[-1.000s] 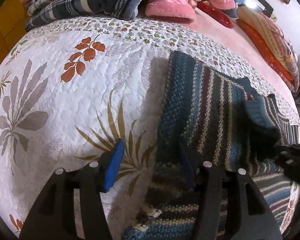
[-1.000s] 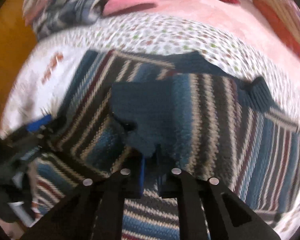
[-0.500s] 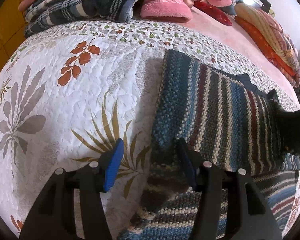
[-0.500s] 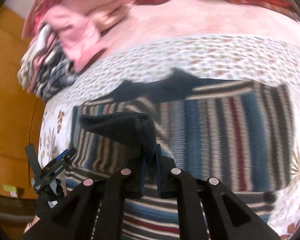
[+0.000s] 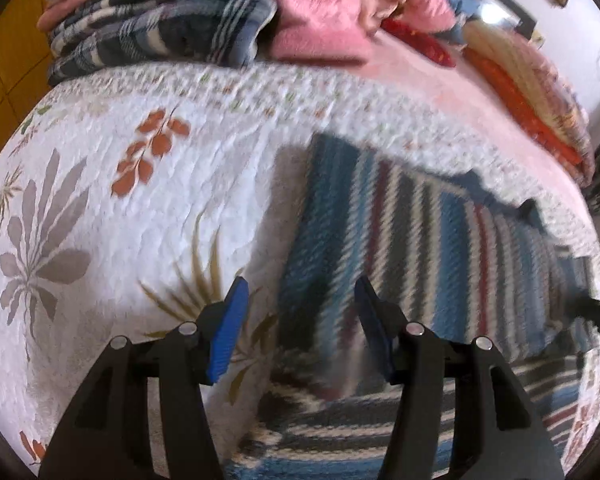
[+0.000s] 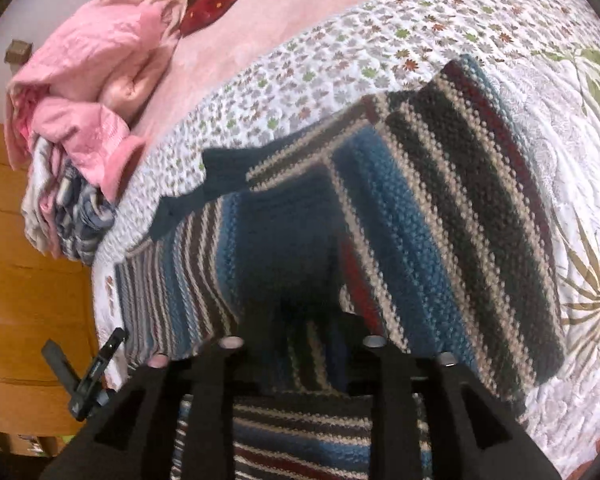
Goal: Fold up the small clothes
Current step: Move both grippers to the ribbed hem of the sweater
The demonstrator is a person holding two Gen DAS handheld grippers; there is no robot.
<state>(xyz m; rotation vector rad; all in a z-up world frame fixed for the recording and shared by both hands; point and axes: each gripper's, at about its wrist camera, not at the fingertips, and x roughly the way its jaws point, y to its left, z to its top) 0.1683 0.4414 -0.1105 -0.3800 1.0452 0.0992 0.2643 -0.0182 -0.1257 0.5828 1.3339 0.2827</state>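
A striped knit sweater point(image 5: 440, 248) in blue, cream, grey and maroon lies flat on the floral quilt point(image 5: 140, 208). My left gripper point(image 5: 300, 328) is open and low over the quilt, its blue pads point(image 5: 230, 328) straddling the sweater's left edge without pinching it. In the right wrist view the sweater point(image 6: 460, 208) has one side and its dark blue sleeve point(image 6: 292, 240) folded across the body. My right gripper point(image 6: 300, 332) sits just behind that sleeve with its fingers parted; their tips are dark and blurred against the knit. The left gripper point(image 6: 88, 376) shows at the bed's edge.
Folded plaid blankets point(image 5: 160, 32) and pink clothes point(image 5: 324, 12) are piled at the head of the bed. Orange and striped pillows point(image 5: 532, 100) lie on the pink sheet point(image 5: 440, 92) to the right. A wooden cabinet point(image 6: 24, 280) stands beside the bed.
The right gripper carried the dark blue sleeve across the sweater, laid it down, and its fingers spread apart. The left gripper stayed open and edged slightly forward.
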